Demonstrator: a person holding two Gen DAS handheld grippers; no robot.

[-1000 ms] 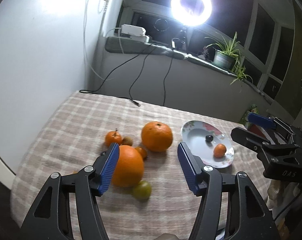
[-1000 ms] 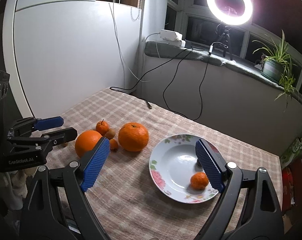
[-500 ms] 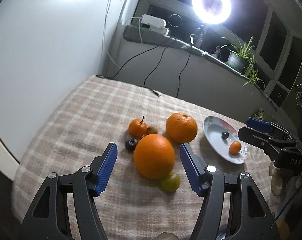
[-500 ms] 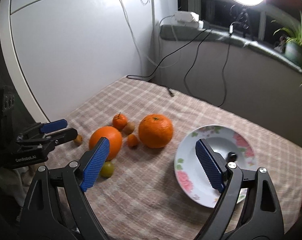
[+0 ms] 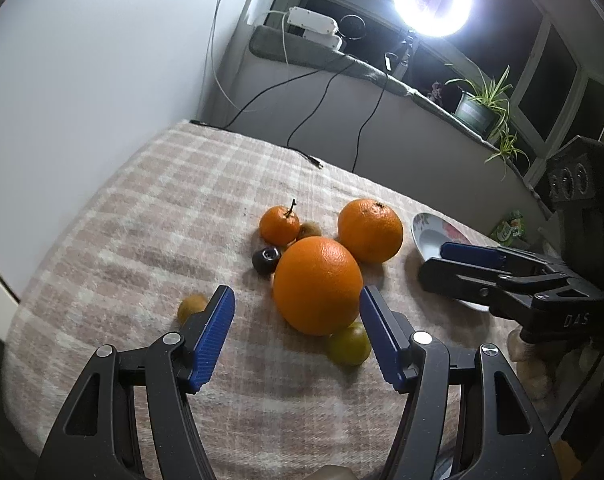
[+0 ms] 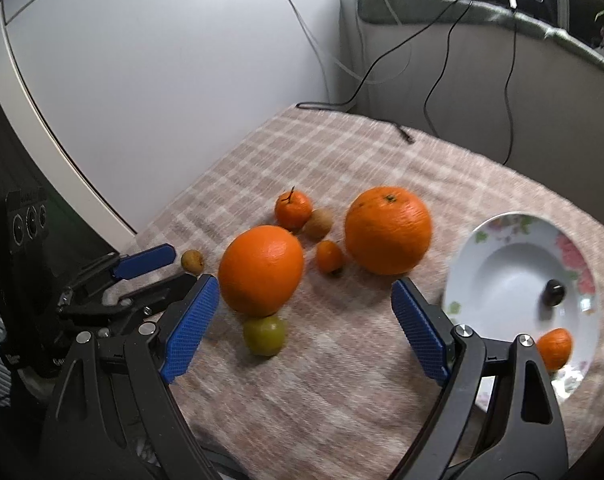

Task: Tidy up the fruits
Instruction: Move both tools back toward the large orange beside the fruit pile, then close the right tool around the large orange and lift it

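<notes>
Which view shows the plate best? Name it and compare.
Right wrist view: the plate shows nearly whole, with a mandarin and a dark fruit inside. Left wrist view shows only its rim behind the right tongs.

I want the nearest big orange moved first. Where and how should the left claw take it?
Grip the nearest big orange across its widest middle, coming from the near side with the left claw, which is open. It is round and wide, and the green fruit touches its lower near edge, so stay above that.

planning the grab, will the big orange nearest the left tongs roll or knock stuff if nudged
Likely yes. The big orange is round and sits free on the checked cloth, so it should roll. The green fruit looks to be touching it and would probably get pushed.
</notes>
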